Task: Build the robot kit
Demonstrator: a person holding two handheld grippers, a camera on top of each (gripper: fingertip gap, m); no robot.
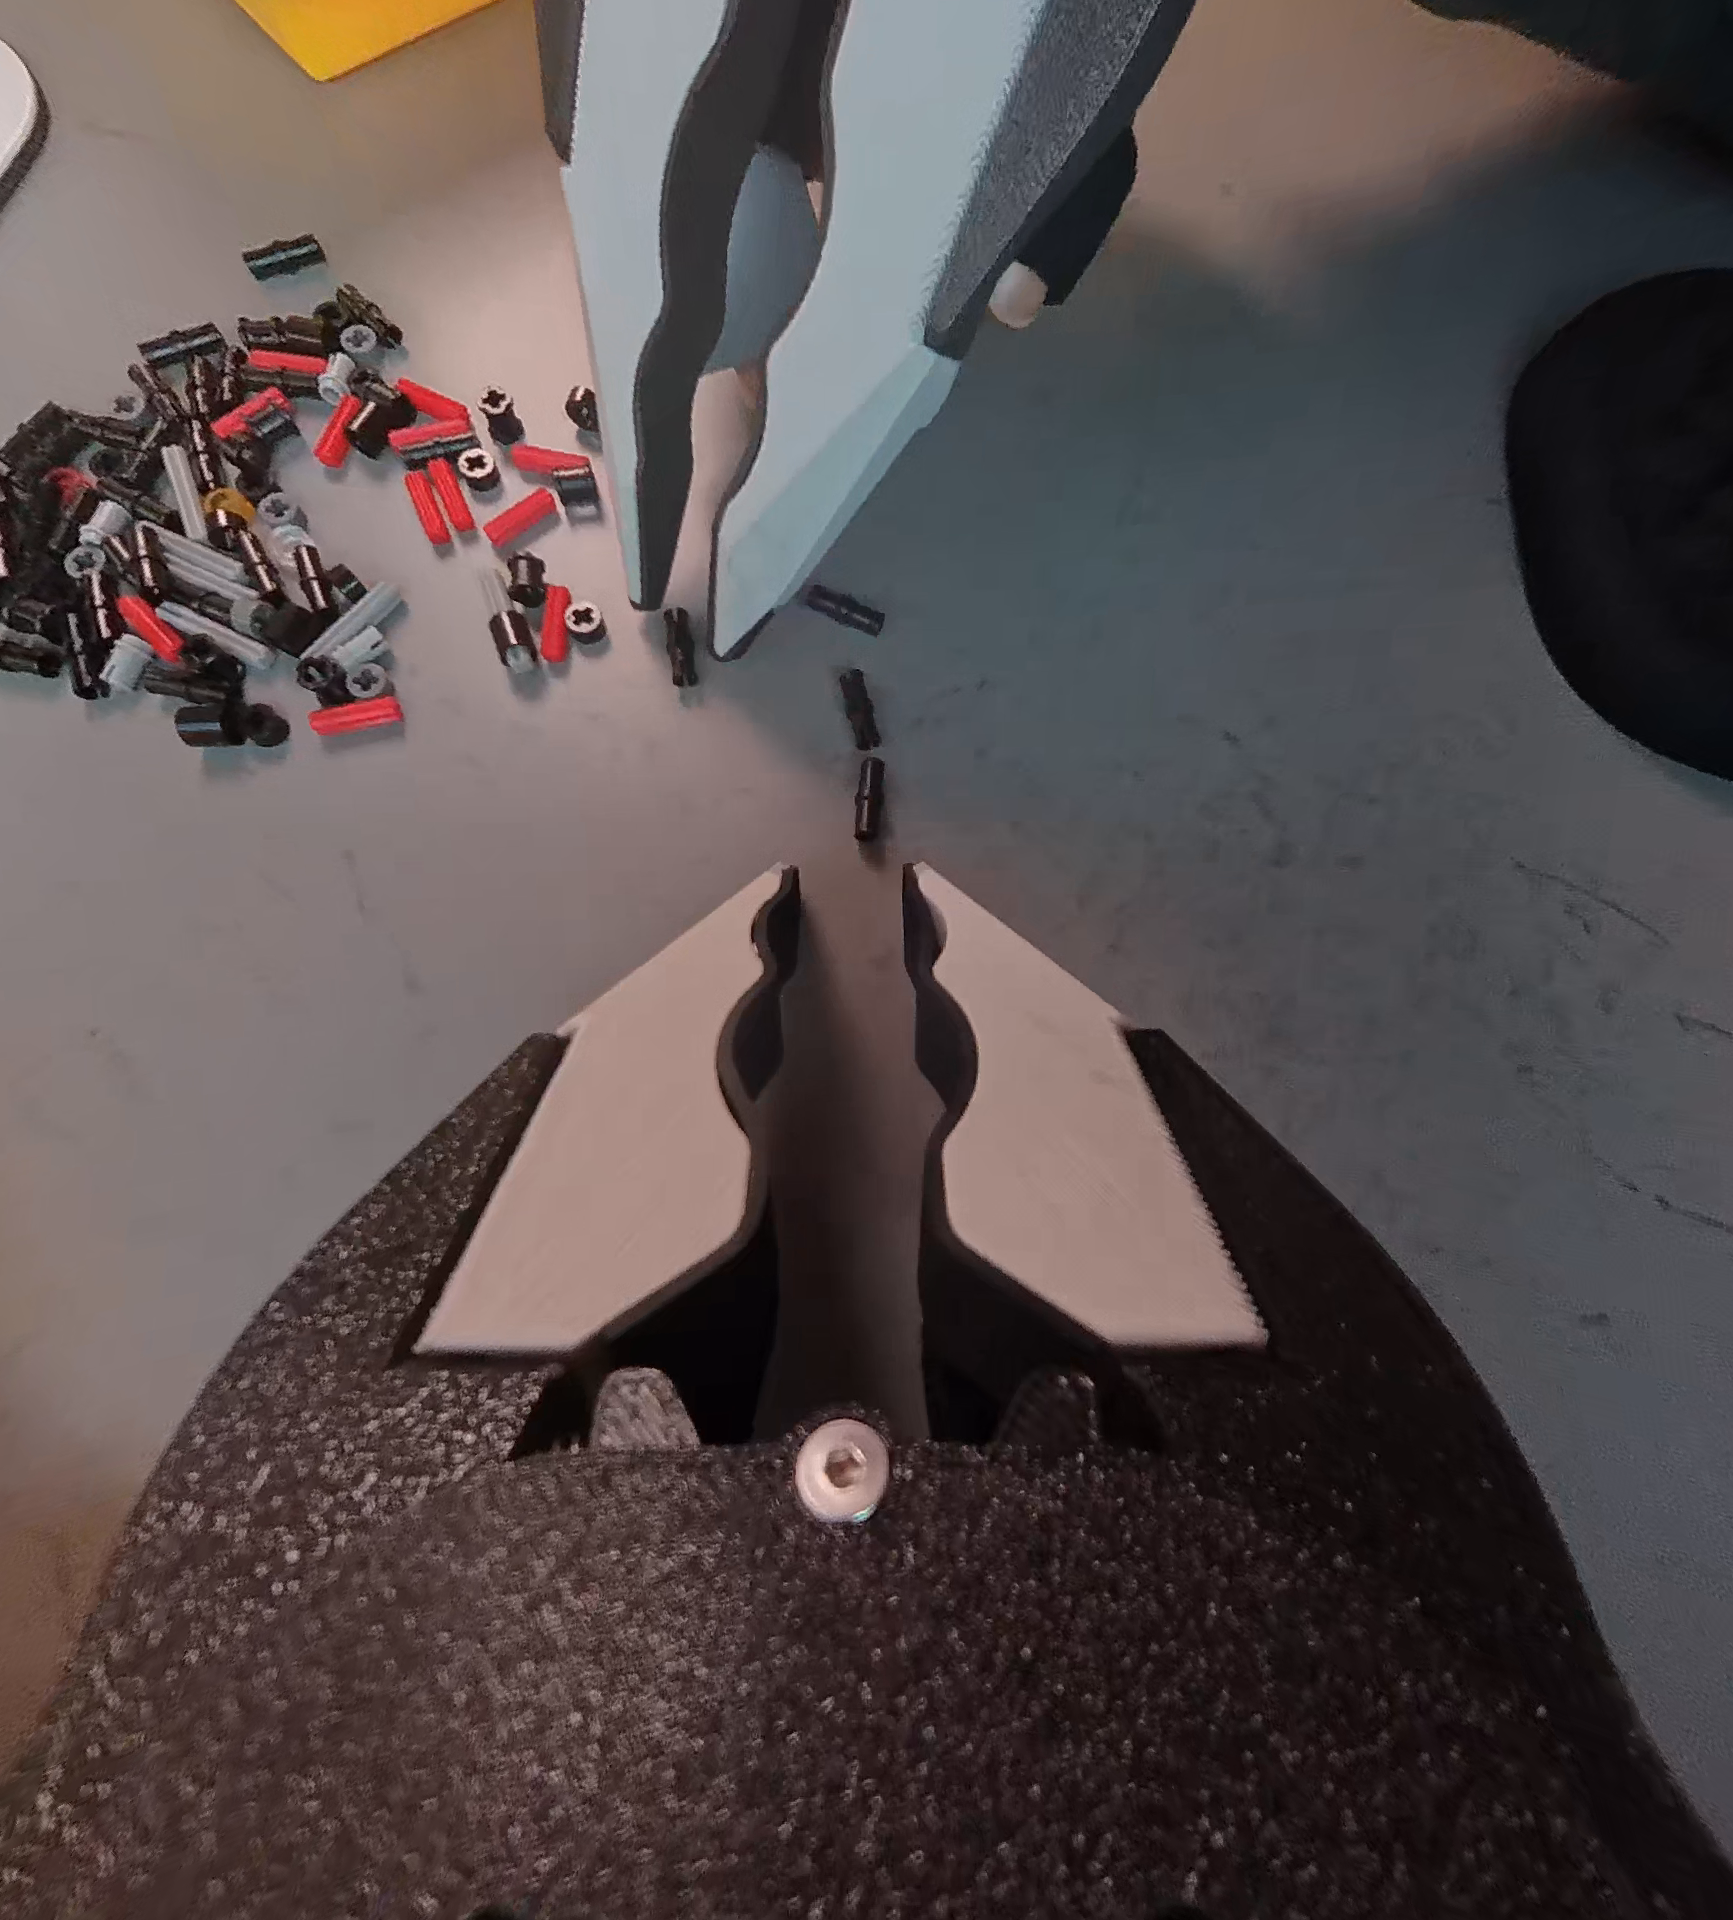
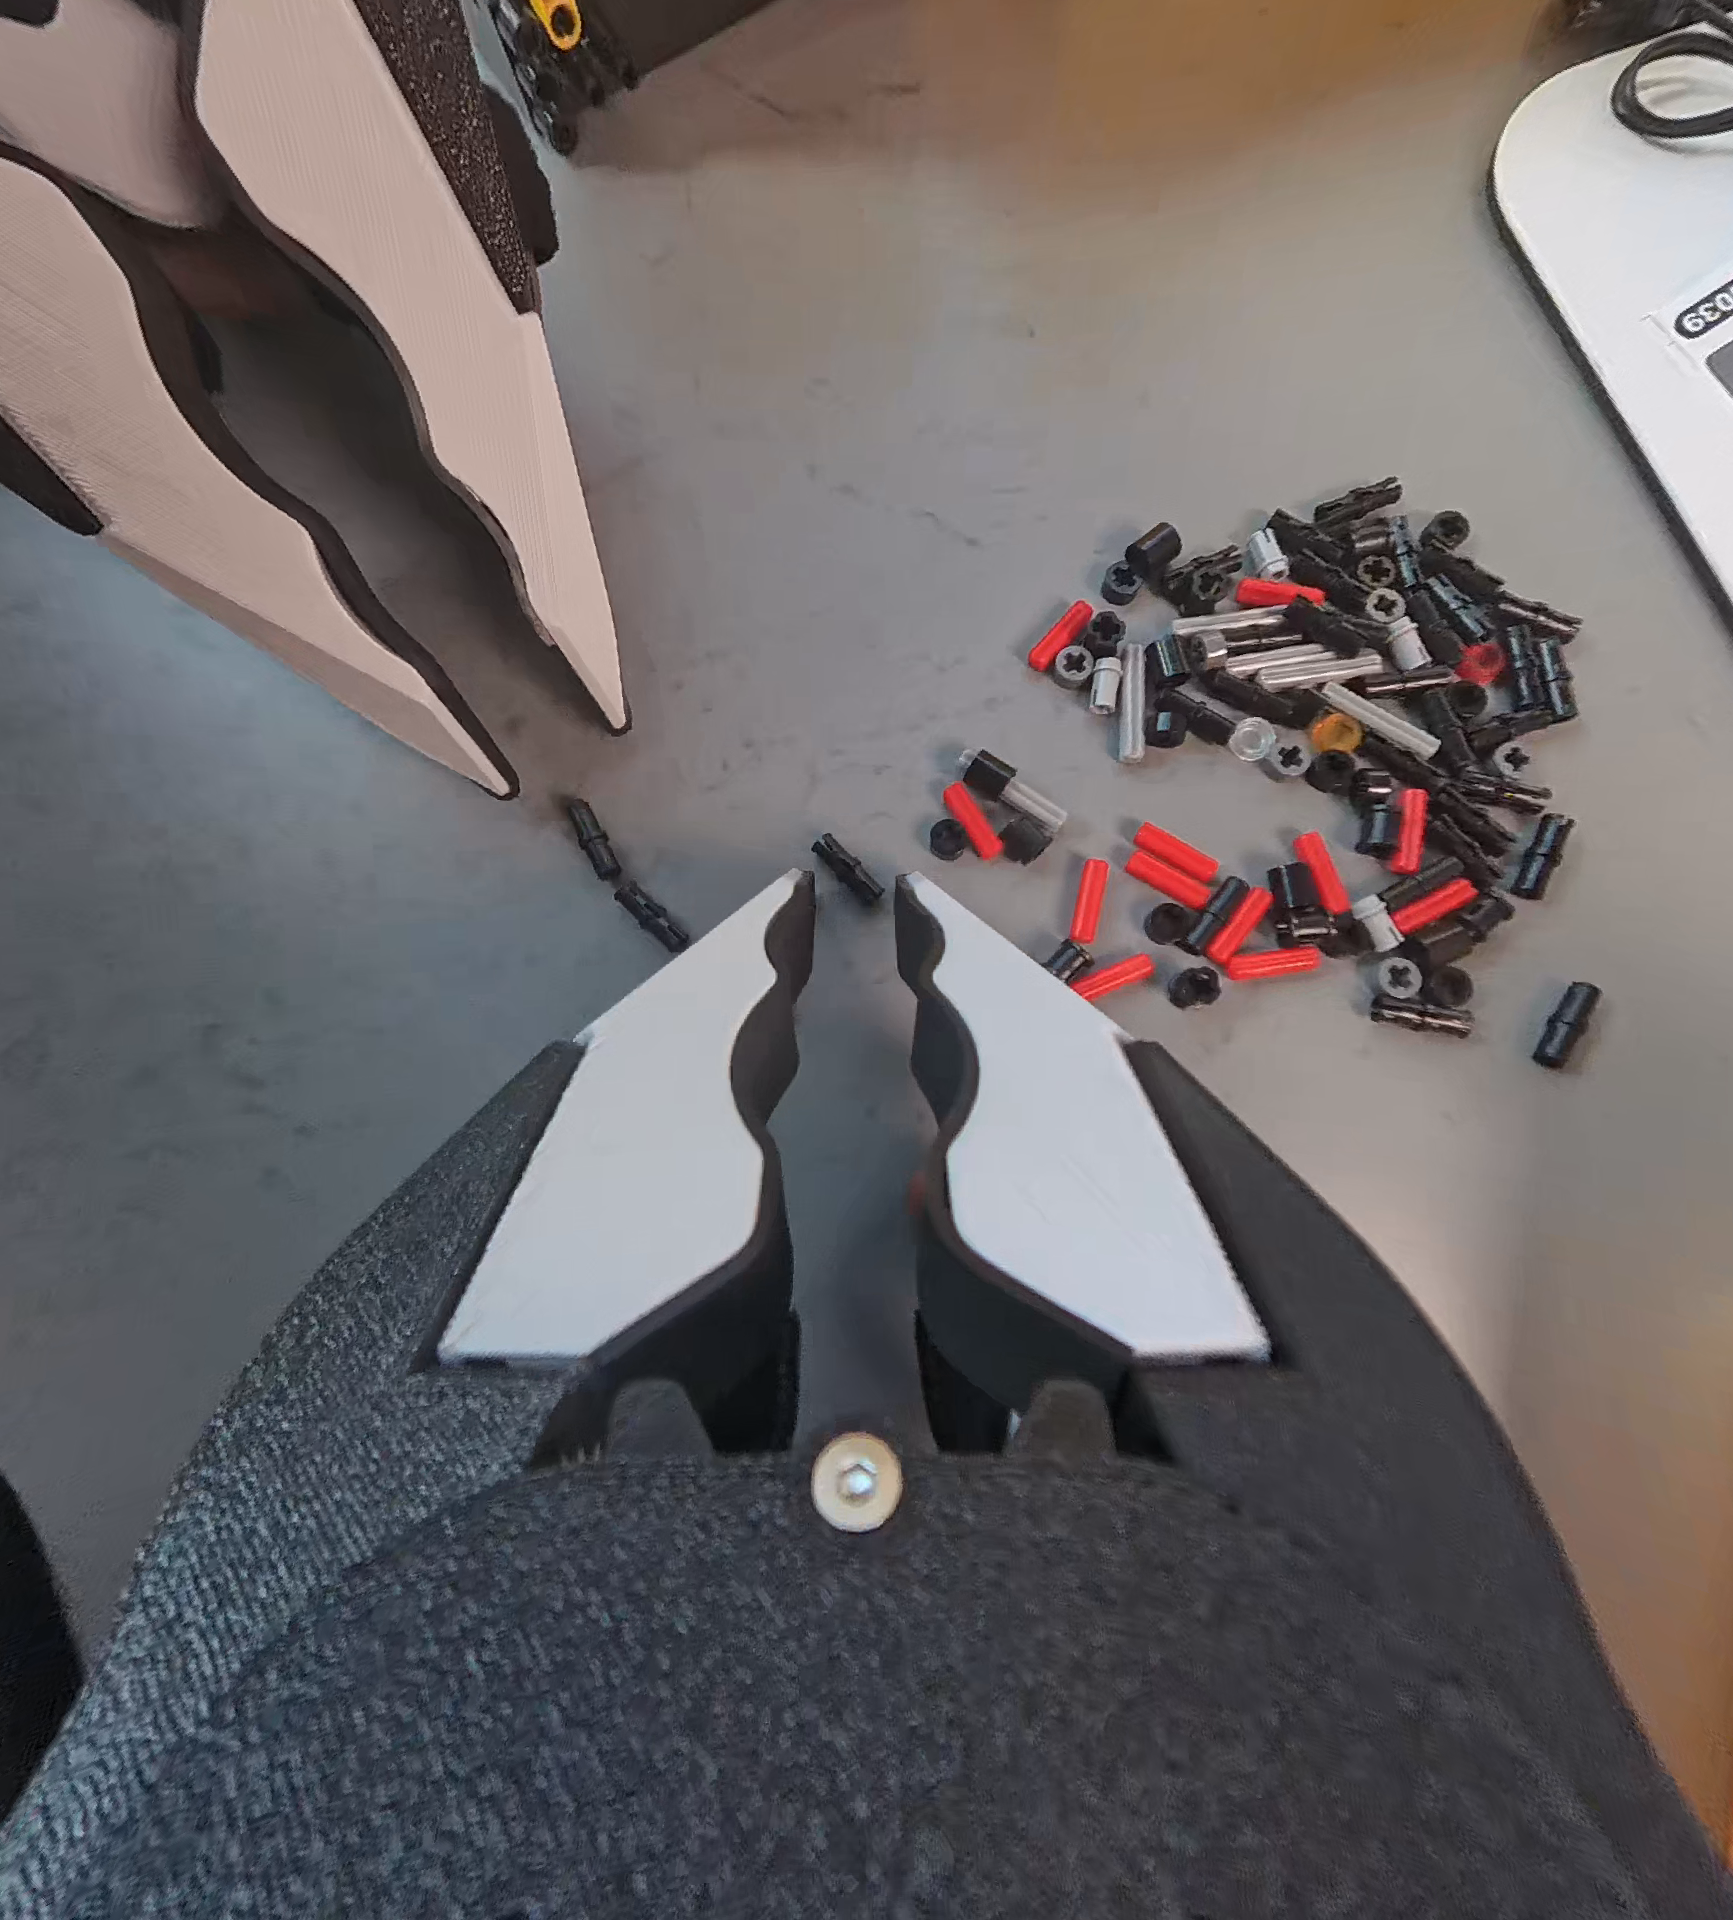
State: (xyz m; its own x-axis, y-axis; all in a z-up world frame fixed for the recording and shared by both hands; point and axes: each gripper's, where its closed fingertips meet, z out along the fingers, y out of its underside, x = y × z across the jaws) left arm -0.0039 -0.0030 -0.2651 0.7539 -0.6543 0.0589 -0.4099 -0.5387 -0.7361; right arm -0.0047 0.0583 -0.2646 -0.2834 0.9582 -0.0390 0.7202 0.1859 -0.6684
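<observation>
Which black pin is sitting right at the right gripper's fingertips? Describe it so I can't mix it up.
Start at the heap of red, black and grey parts on the grey table. Nearer the right gripper lie loose black pins. Yours is the black pin in the gap between its open fingertips; the two other pins lie end to end beside them.

Left gripper (image 1: 851,871), right gripper (image 2: 854,879): parted, empty

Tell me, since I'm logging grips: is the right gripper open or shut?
Open. In its own view the right gripper shows grey table between its tips, with a black pin lying loose on the table just ahead, not clamped.
</observation>
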